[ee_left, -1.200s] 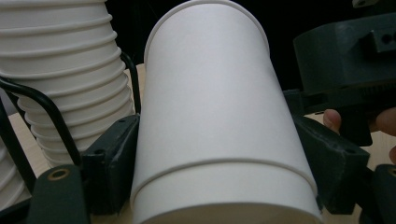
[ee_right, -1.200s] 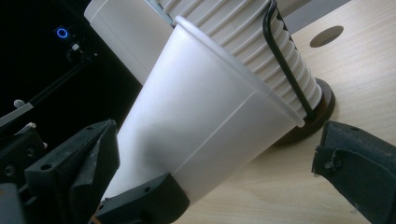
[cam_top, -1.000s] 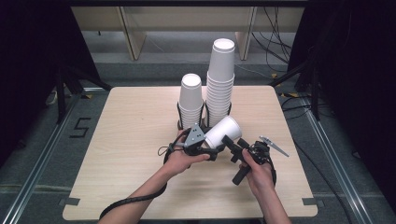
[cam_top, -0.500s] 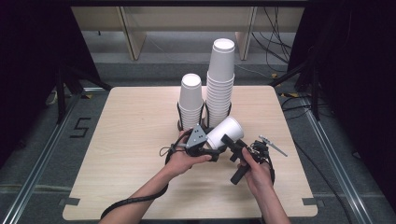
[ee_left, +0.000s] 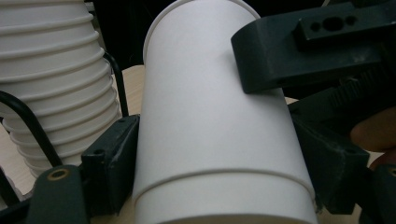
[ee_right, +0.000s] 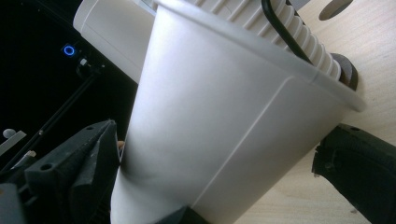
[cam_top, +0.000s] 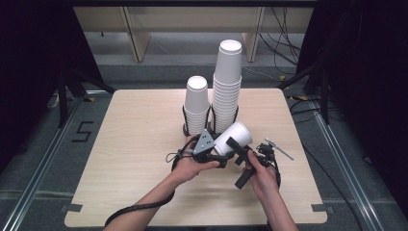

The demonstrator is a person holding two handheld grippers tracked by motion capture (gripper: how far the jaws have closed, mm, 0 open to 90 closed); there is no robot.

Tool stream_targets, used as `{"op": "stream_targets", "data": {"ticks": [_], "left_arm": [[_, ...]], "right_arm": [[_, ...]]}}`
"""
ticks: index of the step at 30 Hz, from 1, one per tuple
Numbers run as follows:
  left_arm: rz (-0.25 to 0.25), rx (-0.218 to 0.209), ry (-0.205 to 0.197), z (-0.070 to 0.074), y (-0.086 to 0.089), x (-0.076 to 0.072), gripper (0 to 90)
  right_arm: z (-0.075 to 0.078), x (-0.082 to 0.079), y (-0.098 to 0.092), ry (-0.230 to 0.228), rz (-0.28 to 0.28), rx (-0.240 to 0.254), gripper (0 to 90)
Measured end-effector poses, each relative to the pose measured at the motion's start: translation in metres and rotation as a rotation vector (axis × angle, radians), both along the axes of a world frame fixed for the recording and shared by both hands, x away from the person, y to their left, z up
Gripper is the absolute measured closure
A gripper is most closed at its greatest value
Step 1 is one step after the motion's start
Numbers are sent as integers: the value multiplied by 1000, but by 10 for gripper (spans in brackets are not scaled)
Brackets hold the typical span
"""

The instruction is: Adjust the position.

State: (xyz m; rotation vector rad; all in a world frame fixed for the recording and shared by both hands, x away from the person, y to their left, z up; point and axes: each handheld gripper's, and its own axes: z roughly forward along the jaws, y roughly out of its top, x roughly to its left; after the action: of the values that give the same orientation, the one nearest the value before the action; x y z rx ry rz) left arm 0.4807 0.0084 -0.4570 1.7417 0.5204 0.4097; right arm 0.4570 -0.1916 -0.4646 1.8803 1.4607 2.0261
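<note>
Your left gripper is clamped on the white paper cup, which lies tilted above the table, just in front of two cup stacks. Your right gripper has its jaws around the same cup, apparently pressing it, though the close view leaves that unsure.

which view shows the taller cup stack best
The high view: the taller stack stands whole from the wire holder to its top. The left gripper view catches just a ribbed stretch behind the held cup. The right gripper view shows a few rims.
</note>
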Motion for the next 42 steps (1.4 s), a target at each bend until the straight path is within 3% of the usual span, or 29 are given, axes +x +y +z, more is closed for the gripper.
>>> {"op": "stream_targets", "data": {"ticks": [1,2,5,7,10,13,16,18,19,20,28,30,33,34,35,37,39,40,42], "left_arm": [[-3,-6,-5,0,-1,0,205],[-3,-6,-3,0,-2,-1,205],[-8,2,-3,-1,-3,-2,206],[-12,8,-2,-1,-5,-3,206],[-19,21,-7,-2,-7,-4,206],[-21,26,-11,-2,-9,-5,206],[-20,34,-12,-2,-9,-5,206],[-19,31,-10,-2,-10,-5,207],[-19,34,-12,-1,-10,-5,207],[-19,36,-13,-1,-10,-5,207],[-23,44,-13,0,-9,-5,211],[-24,47,-13,0,-9,-5,211],[-22,46,-12,0,-8,-6,211],[-25,51,-15,1,-7,-5,212],[-26,50,-14,1,-7,-5,212],[-31,61,-13,2,-7,-5,213],[-42,84,-16,4,-6,-4,209],[-40,71,-2,3,-7,-5,196],[-43,97,16,3,-5,-7,162]], "right_arm": [[2,-1,1,26,4,17,5],[0,1,-1,4,-1,-14,5],[2,1,0,28,-5,23,5],[1,4,-1,6,-13,-9,5],[1,5,-1,8,-21,-9,10],[2,5,0,16,-26,28,77],[2,4,0,36,-33,26,114],[1,4,-1,11,-34,-2,131],[3,3,0,25,-37,12,135],[2,4,0,1,-42,2,139],[4,3,-2,2,-35,-35,159],[4,4,-3,-18,-34,-56,161],[6,2,-1,-14,-32,-43,166],[5,3,-2,-32,-27,-82,167],[7,2,-1,-17,-34,-72,168],[7,3,-2,-55,-35,-113,170],[9,3,-2,-64,-35,-121,171],[9,3,-2,-70,-37,-125,172],[11,2,-1,-87,-36,-143,172]]}}
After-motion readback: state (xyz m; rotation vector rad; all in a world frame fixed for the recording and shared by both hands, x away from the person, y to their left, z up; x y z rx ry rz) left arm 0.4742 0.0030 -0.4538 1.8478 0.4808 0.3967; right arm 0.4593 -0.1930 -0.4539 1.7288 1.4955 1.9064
